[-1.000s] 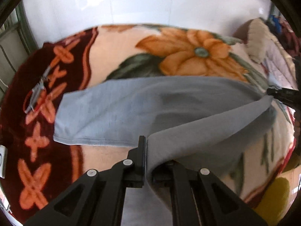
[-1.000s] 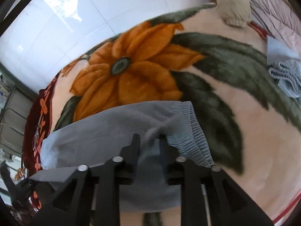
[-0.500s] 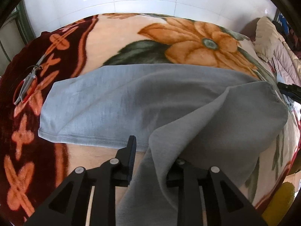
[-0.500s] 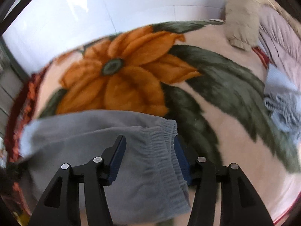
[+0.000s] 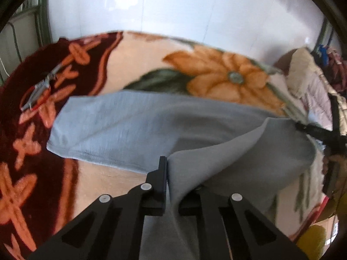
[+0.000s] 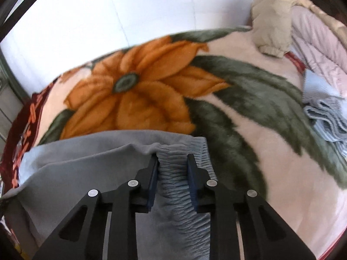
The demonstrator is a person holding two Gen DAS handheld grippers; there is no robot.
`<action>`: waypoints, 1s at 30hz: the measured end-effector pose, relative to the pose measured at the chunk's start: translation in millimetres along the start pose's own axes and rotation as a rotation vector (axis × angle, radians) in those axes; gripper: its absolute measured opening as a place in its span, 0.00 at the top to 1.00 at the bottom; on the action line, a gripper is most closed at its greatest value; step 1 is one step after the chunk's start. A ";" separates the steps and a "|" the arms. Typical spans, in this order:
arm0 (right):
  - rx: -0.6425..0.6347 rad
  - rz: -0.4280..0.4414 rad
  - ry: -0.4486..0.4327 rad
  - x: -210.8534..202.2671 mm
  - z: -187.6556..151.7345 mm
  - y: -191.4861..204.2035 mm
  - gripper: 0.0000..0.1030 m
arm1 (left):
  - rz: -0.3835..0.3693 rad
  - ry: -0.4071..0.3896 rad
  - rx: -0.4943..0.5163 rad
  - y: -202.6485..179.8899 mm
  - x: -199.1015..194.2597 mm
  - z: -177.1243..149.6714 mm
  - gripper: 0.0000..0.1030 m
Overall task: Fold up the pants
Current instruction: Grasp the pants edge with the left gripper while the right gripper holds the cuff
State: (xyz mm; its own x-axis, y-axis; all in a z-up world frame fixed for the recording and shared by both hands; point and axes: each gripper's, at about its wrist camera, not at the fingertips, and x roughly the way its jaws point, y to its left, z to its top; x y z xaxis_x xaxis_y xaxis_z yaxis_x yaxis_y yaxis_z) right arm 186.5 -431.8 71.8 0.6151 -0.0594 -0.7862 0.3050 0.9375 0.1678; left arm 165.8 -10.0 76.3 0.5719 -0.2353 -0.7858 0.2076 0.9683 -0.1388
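Grey pants (image 5: 134,127) lie across a flowered blanket (image 5: 121,65), one leg flat and pointing left. My left gripper (image 5: 171,169) is shut on a raised fold of the other grey leg (image 5: 227,162), held above the flat one. In the right wrist view the pants (image 6: 86,169) end in a ribbed elastic waistband (image 6: 173,173). My right gripper (image 6: 172,160) is open, its fingers either side of the waistband, which bunches between them. The right gripper also shows in the left wrist view (image 5: 312,130) at the far right edge of the pants.
Scissors with red handles (image 5: 39,93) lie on the dark red blanket border at the left. A beige pillow (image 6: 273,26) and a pink quilt (image 6: 321,47) lie at the bed's right end, with folded light blue cloth (image 6: 325,112) beside them. A white tiled wall (image 5: 173,6) stands behind.
My left gripper opened half a second ago and has shut again on the grey leg, lifting it. My right gripper let go of the waistband and now stands open around it.
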 end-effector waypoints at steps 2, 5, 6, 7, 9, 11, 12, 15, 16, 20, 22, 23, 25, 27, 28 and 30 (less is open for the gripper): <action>0.030 0.009 -0.043 -13.9 -0.8 -5.5 0.76 | -0.012 -0.038 0.007 -5.9 -18.4 3.3 0.95; 0.054 0.005 -0.080 -25.2 3.4 -9.0 0.76 | -0.005 -0.057 0.033 -13.8 -33.5 16.0 0.95; 0.055 0.008 -0.088 -26.4 6.4 -9.2 0.76 | 0.002 -0.053 0.042 -15.9 -34.6 22.3 0.95; 0.051 0.005 -0.092 -25.7 9.7 -8.6 0.76 | 0.013 -0.054 0.052 -17.4 -34.6 29.1 0.95; 0.034 -0.016 -0.092 -18.8 16.4 -5.1 0.76 | 0.036 -0.046 0.070 -19.0 -28.9 42.0 0.95; 0.027 -0.037 -0.086 -10.7 18.9 -3.7 0.76 | 0.045 -0.026 0.077 -18.2 -16.1 57.6 0.95; 0.025 -0.054 -0.080 -3.5 20.6 -2.3 0.76 | 0.044 -0.009 0.074 -17.7 -5.9 67.4 0.95; 0.014 -0.093 -0.059 13.8 19.3 -3.1 0.76 | 0.032 0.032 0.066 -13.6 20.2 84.2 0.95; 0.012 -0.103 -0.050 19.4 17.8 -3.7 0.76 | 0.040 0.043 0.071 -12.8 31.1 89.5 0.95; 0.000 -0.137 -0.017 40.9 8.0 -6.4 0.76 | 0.051 0.107 0.073 -7.2 75.8 99.1 0.94; -0.002 -0.153 -0.007 48.8 0.9 -8.5 0.76 | 0.060 0.137 0.076 -5.5 96.9 99.6 0.93; -0.003 -0.156 -0.015 50.5 -1.6 -9.3 0.75 | 0.064 0.147 0.079 -5.0 105.1 99.4 0.92; -0.013 -0.164 -0.027 52.2 -5.0 -9.1 0.75 | 0.078 0.172 0.093 -4.5 121.9 96.6 0.87; -0.032 -0.178 -0.029 53.4 -5.6 -6.2 0.74 | 0.088 0.191 0.115 -4.6 133.9 93.6 0.81; -0.045 -0.188 -0.025 54.2 -5.3 -4.4 0.72 | 0.092 0.194 0.125 -4.4 136.6 92.9 0.79; -0.061 -0.205 -0.020 55.0 -4.3 -1.9 0.70 | 0.103 0.185 0.141 -3.6 137.2 90.8 0.59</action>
State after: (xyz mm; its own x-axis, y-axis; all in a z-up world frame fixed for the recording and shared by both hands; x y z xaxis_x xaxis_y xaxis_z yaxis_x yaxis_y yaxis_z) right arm 216.6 -435.3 25.7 0.5595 -0.2570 -0.7880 0.3811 0.9240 -0.0307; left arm 315.6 -53.3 23.6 0.4432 -0.1040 -0.8904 0.2717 0.9621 0.0229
